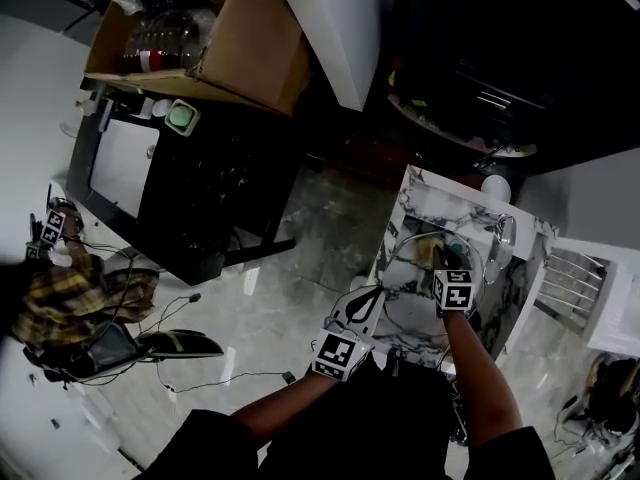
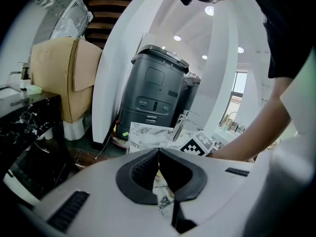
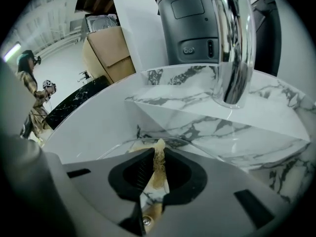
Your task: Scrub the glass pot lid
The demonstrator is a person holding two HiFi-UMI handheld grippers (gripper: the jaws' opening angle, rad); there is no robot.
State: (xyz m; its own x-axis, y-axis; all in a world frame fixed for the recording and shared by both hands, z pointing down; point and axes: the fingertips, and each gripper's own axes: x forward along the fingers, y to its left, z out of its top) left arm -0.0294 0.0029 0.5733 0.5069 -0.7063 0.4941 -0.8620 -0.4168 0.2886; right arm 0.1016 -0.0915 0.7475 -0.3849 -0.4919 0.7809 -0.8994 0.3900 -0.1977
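Note:
The glass pot lid (image 1: 400,251) lies in the marble sink (image 1: 425,200), its thin rim showing as an arc (image 3: 118,145) in the right gripper view. My right gripper (image 1: 441,255) (image 3: 158,151) is over the lid, shut on a tan scrub pad (image 3: 158,169) that sticks out past its tips. My left gripper (image 1: 368,304) (image 2: 158,152) sits at the lid's left edge with its jaws closed together; nothing shows between them, and the lid's rim is hidden there. A chrome faucet (image 3: 232,48) (image 1: 503,236) stands at the sink's far side.
A black cabinet with a white panel (image 1: 180,183) and a cardboard box (image 1: 240,38) stand to the left. A dark grey bin (image 2: 155,93) is behind the sink. A person in plaid (image 1: 60,293) is at far left, cables on the floor. A wire rack (image 1: 570,280) is at right.

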